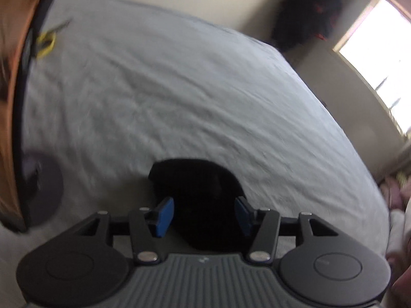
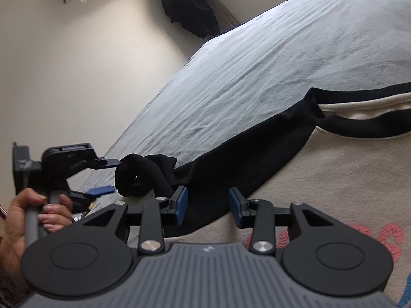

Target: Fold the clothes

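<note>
Cream shirt [image 2: 334, 174] flat on bed [image 2: 257, 64], black sleeve [image 2: 244, 164] stretched out. Left tongs [image 1: 204, 214] spread around sleeve cuff [image 1: 197, 179]. Right tongs [image 2: 207, 206] spread over sleeve, not gripping.

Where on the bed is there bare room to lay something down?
Free: the wide stretch of grey bedsheet between the black sleeve and the wall-side edge. Crowded: the near side, covered by the cream sweatshirt and both grippers.
</note>
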`<state>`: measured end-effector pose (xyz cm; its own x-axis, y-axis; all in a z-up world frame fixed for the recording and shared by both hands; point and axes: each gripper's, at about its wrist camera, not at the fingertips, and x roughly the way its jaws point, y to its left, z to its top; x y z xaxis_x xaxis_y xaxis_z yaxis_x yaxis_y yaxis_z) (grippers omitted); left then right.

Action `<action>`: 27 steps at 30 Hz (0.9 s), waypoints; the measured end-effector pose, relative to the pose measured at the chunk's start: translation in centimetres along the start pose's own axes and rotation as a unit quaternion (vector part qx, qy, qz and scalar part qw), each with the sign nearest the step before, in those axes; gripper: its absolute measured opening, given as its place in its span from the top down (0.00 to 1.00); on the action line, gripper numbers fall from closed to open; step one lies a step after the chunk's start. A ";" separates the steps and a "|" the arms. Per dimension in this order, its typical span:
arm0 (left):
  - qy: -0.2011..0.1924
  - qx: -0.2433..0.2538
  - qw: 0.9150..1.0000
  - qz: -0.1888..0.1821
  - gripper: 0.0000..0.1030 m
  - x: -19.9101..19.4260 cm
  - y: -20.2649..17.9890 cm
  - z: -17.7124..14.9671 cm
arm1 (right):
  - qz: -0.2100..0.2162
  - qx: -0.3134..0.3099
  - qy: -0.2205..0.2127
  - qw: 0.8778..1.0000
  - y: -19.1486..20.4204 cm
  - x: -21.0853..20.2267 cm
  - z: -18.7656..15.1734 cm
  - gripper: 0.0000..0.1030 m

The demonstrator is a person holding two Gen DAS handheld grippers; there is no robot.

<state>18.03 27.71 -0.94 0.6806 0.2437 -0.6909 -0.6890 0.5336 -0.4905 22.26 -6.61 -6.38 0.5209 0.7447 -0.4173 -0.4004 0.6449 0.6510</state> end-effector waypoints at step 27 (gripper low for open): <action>-0.202 0.271 0.922 0.189 0.76 1.2 -5.0 -0.4 | -0.003 0.006 -0.002 1.000 -0.3 -0.1 0.0 0.60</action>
<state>22.18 25.05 0.47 0.5294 0.7188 -0.4506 -0.7450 0.6480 0.1583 22.31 -6.85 -6.58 0.5252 0.7409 -0.4187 -0.3887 0.6465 0.6564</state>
